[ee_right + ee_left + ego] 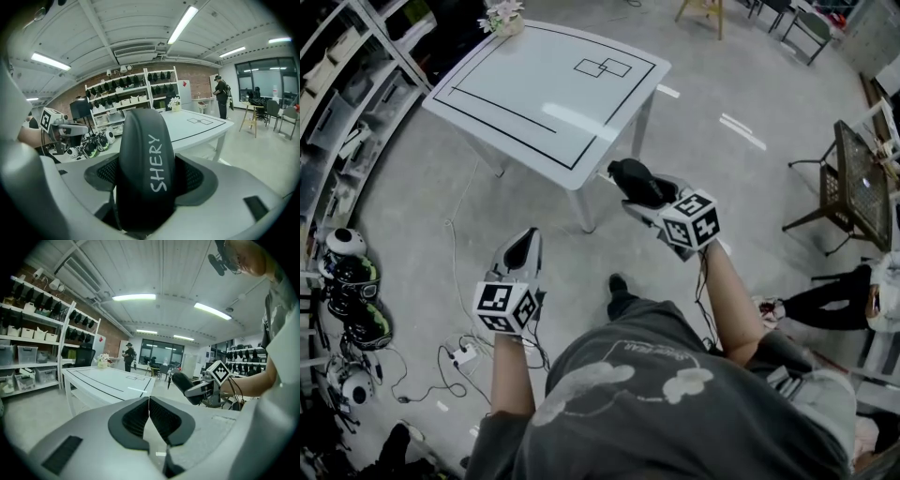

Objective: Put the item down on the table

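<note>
My right gripper (630, 187) is shut on a black oblong case (639, 182) with white lettering "SHERY" (145, 168); its jaws clamp the case on both sides. It hangs above the floor just off the near corner of the white table (525, 103). My left gripper (523, 249) is lower and to the left, over the floor, with its jaws closed together and nothing between them (149, 414). From the left gripper view the case (183, 384) shows to the right, short of the table (108, 380).
A flower pot (504, 19) stands on the table's far corner. Shelves with helmets (347, 272) line the left. Cables and a power strip (465, 354) lie on the floor. A dark side table (853, 187) and a seated person's legs (825, 302) are at the right.
</note>
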{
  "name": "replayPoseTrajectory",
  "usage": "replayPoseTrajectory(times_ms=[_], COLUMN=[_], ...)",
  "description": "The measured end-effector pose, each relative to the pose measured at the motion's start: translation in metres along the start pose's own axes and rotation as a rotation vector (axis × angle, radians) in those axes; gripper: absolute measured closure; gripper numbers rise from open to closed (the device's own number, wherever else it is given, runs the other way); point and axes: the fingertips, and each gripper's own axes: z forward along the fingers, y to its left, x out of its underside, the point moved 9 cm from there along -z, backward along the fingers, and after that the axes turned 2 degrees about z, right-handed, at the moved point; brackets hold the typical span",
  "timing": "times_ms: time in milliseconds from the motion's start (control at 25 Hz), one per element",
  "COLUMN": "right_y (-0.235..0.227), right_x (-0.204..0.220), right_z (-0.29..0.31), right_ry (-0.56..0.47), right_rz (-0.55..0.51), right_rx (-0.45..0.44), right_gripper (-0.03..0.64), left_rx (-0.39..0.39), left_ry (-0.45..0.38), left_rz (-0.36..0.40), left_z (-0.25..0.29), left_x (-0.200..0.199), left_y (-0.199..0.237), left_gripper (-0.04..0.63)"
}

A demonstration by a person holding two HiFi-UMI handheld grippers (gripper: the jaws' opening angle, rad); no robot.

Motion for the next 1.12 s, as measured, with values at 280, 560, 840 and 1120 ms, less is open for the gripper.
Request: replayPoseTrajectory(times_ms=[280, 560, 840, 1120], right_y=[-0.052, -0.087, -0.099, -0.123], right_x=[-0.024, -0.036, -0.044, -0.062], right_z=[0.023, 0.037, 0.065, 0.092], right_ry=[0.004, 0.006, 0.033, 0.051], right_rz=[-0.021, -0.029, -0.057, -0.025], right_rx=[-0.011, -0.009, 0.032, 0.127], right_gripper=[0.272, 0.272, 0.272, 0.272], left_rx=[-0.018, -0.025, 0.022, 0.147], left_ry=[-0.013, -0.016, 0.001, 0.036], left_rz=[0.02, 0.028, 0.038, 0.058], left_z=[0.058, 0.093, 0.128, 0.197], left_x=[-0.027, -0.043, -0.051, -0.069], left_y=[0.014, 0.02, 0.044, 0.088], left_gripper=[0.592, 0.592, 0.592, 0.592])
